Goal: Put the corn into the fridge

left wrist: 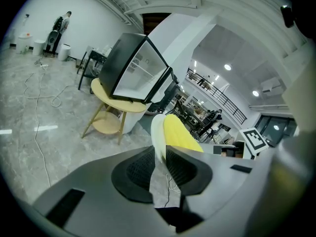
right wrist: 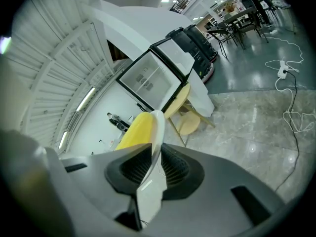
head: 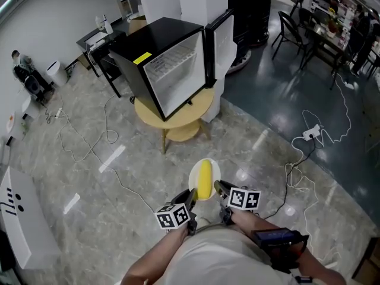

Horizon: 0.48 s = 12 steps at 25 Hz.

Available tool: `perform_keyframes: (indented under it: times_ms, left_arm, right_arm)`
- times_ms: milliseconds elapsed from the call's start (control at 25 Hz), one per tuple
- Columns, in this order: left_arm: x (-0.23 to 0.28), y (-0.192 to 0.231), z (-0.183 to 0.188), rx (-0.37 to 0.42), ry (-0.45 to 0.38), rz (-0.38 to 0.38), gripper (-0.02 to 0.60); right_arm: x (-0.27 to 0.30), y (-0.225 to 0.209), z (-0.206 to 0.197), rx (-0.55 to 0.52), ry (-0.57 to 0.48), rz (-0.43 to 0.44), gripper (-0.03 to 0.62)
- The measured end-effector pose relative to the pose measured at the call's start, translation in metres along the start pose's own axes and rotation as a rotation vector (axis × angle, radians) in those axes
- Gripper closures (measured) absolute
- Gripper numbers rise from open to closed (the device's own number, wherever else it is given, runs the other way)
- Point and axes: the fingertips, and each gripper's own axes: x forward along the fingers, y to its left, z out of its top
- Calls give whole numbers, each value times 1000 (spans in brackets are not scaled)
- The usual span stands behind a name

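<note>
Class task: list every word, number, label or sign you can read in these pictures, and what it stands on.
No text can be read.
Yellow label on the fridge top: too small to read.
Square markers on the gripper cubes: patterns, no letters.
Black marks on the white panel: illegible.

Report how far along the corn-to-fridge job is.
Done: the fridge has its door open; the corn lies on a plate. In hand: the left gripper and right gripper each clamp the plate's rim, well short of the fridge. Left: walk over and put the corn inside.
</note>
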Motion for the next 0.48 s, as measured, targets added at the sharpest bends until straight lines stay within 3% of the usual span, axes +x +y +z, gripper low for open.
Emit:
perform_keyframes:
  times_ms: [280,480]
  left_arm:
    - [10,-2,-10,-11,3,0,505]
    - [28,-14,-2,-17,-10,5,505]
  right_arm:
    - [-2,-15,-1,6,0,5,536]
    - [-2,-26,22,-8,9,14,536]
